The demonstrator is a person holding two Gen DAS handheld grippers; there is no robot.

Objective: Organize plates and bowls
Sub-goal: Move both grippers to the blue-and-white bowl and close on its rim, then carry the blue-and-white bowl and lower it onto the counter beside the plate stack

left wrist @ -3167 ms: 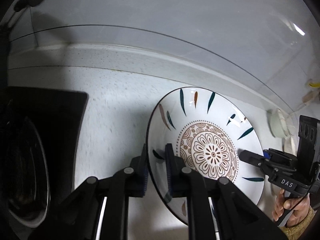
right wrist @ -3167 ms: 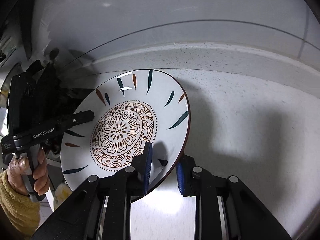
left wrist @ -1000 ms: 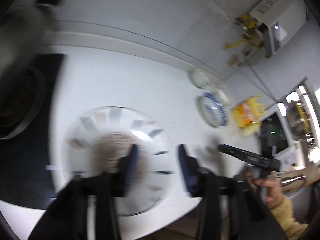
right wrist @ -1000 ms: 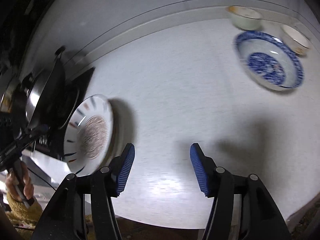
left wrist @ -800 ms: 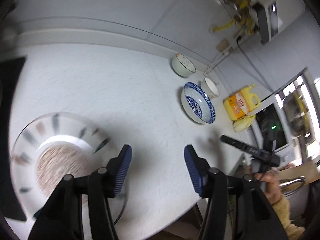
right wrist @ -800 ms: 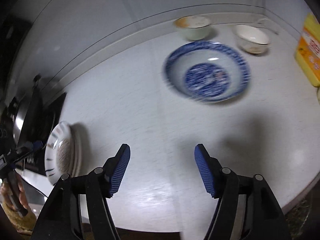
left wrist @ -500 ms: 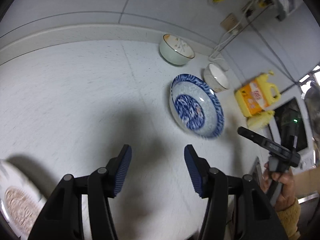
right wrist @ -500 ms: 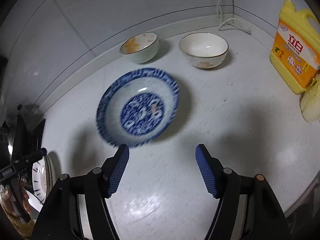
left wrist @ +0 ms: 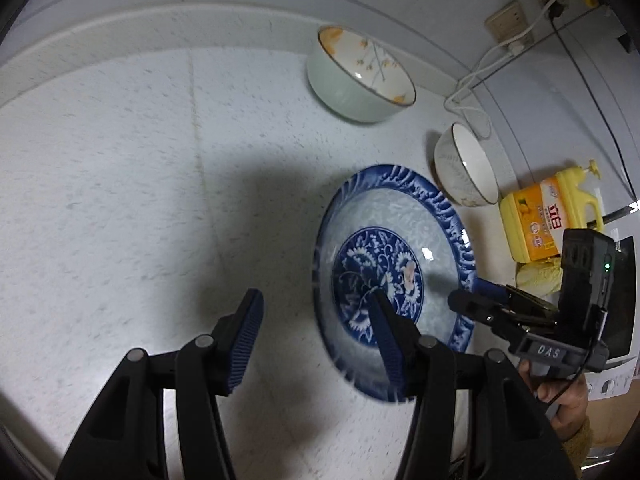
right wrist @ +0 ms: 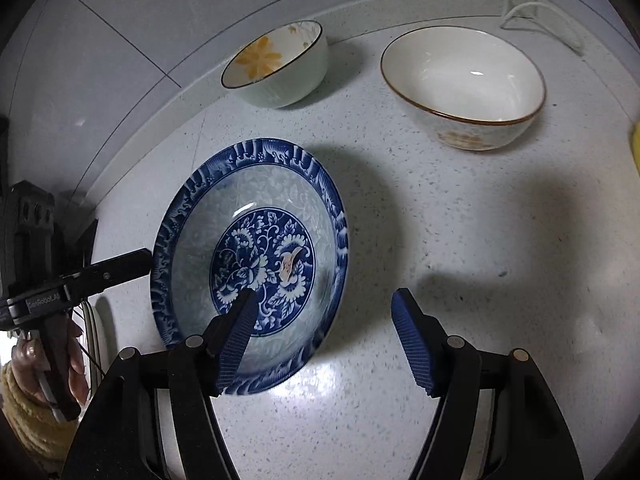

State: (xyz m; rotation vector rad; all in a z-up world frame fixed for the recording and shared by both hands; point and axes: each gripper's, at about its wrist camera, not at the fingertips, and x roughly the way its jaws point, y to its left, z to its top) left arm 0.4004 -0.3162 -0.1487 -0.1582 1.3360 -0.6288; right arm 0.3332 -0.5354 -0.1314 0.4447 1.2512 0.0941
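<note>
A blue-and-white patterned plate (left wrist: 394, 276) (right wrist: 250, 256) lies on the white speckled counter (left wrist: 120, 184). My left gripper (left wrist: 316, 336) is open, its right finger over the plate's near left rim. My right gripper (right wrist: 324, 336) is open, its left finger over the plate's near right rim, the other finger over bare counter. Behind the plate stand a pale green bowl with orange flowers (left wrist: 360, 76) (right wrist: 276, 66) and a white bowl with a brown rim (left wrist: 466, 170) (right wrist: 464, 84). The edge of the white patterned plate (right wrist: 94, 336) shows at far left in the right wrist view.
A yellow detergent bottle (left wrist: 550, 212) and a yellowish sponge (left wrist: 538, 278) stand at the right, by a white appliance (left wrist: 620, 312). A white cable (left wrist: 476, 80) runs from a wall socket (left wrist: 506, 20) down to the counter. A raised backsplash ledge (left wrist: 120, 28) borders the counter.
Both grippers let go of the white patterned plate, opened, and swung right across the counter. They now close in on the blue-and-white plate from either side.
</note>
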